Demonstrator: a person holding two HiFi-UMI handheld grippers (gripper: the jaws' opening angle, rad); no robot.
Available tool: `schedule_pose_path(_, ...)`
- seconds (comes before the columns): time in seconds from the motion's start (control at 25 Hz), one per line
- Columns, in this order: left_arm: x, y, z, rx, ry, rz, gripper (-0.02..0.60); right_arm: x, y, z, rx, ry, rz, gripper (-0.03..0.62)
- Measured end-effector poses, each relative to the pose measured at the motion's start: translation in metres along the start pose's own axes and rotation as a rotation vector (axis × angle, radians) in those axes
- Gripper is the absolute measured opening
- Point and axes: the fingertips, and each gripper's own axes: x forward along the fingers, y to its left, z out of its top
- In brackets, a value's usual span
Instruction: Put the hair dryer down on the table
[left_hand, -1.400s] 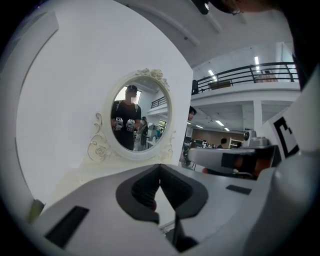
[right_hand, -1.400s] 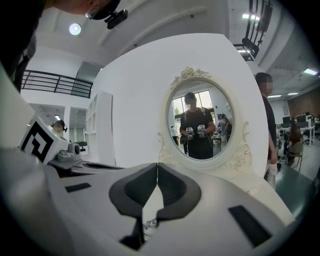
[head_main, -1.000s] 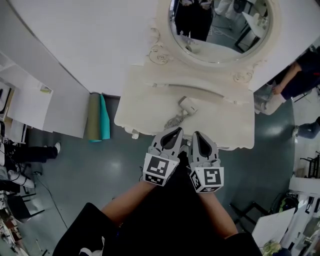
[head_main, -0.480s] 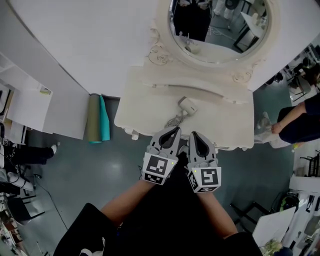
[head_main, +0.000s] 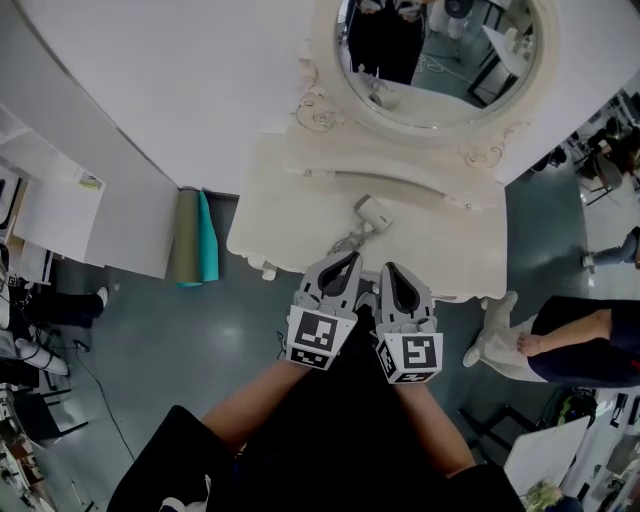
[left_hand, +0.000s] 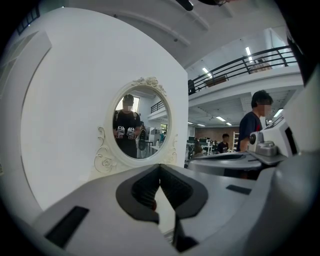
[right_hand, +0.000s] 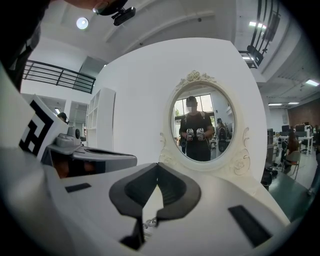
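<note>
Dryer (head_main: 375, 212): white, lies flat on the tabletop (head_main: 290, 215), about midway along it and nearer the front edge than the back, head toward the back, handle slanting toward the front left. Touches neither gripper. Cord (head_main: 348, 243): runs from the handle in a loose tangle toward the front edge and ends just ahead of the gripper tips. Left gripper (head_main: 347, 262): hangs at the front edge, near its middle, pointing toward the mirror (head_main: 440, 60); fully closed, pads meeting at the tips, grips nothing. Right gripper (head_main: 393, 268): sits just beside the left one and parallel to it, likewise at the front edge; closed too, tips together with only a small hollow behind them, and empty. Through that hollow, in the right gripper view, a bit of the cord on the cream top. Both held out on bare forearms (head_main: 262, 402) that reach up from the bottom of the head view. Mirror: oval, in a carved cream frame, stands at the back edge against a white wall (head_main: 180, 80); reflects a person in dark clothes holding up the two grippers. Beyond the left edge, on the grey floor (head_main: 200, 330): two rolls (head_main: 197, 235) side by side against the wall, one olive, one teal. Beyond the right front corner: another person (head_main: 590, 345) in dark clothes, only partly in view.
</note>
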Motion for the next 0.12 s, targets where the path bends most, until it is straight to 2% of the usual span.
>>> schedule_pose_path(0.12,0.0031,-0.0019,-0.0003,0.0,0.002,-0.003,0.014,0.0017,-0.002,-0.0011,-0.001,0.003,0.004,0.017)
